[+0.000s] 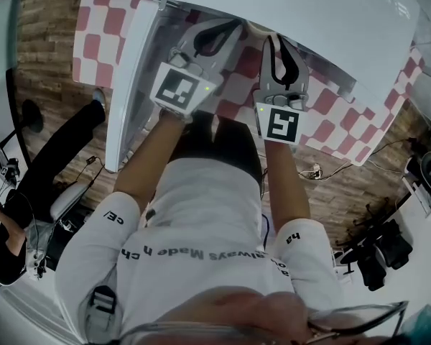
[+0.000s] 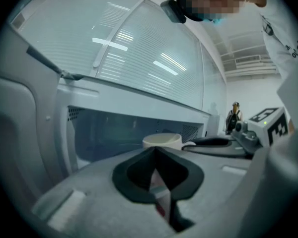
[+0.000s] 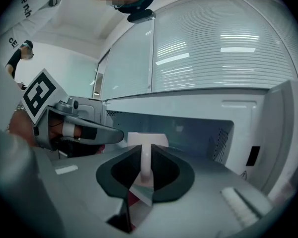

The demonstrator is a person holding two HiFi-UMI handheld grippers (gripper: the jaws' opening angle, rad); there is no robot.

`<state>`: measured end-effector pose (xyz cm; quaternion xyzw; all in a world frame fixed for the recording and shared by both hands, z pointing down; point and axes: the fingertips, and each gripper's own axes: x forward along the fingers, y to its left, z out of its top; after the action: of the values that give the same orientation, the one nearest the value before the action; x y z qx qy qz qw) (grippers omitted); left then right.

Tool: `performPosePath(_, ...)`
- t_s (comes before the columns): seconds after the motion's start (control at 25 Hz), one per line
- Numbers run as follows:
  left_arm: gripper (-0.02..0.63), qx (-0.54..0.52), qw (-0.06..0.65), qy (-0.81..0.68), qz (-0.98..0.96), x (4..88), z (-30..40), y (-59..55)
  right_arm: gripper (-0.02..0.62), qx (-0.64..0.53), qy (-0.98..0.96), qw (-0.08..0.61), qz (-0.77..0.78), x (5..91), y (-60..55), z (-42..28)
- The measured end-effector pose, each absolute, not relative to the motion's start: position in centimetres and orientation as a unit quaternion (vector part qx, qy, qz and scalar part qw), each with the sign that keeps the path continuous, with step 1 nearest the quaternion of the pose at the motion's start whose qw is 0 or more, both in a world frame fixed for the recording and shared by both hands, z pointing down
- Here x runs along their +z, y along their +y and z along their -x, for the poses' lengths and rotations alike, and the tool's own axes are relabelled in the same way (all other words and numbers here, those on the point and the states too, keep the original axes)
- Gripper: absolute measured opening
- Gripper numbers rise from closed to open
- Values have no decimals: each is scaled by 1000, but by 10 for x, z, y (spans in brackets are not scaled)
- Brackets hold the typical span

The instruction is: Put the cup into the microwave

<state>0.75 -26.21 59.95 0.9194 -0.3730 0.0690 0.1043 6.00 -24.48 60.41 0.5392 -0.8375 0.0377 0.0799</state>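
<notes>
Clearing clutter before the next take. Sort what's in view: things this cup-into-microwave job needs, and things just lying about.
Job: cup, its handle clamped in the right gripper; microwave, door open; left gripper, shut and empty.
Lying about: checked tablecloth; cables on the floor; black equipment on the floor; bystander.

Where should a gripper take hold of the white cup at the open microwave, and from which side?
Grip the thin upright handle of the white round cup, coming from the open front of the white microwave. The handle sticks out toward that side as a narrow strip. The right gripper is shut on it this way.
</notes>
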Motion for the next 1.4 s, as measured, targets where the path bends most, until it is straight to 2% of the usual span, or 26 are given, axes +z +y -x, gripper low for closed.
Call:
performPosePath(1.04,3,71,84,-391,-914,622,-15,-309,48,33,-832,83,-548,635,-305,-58)
performPosePath(1.4,3,77,74,-389,-915,630,-18,-316,48,42,-827,61,-557,642,-316,-64)
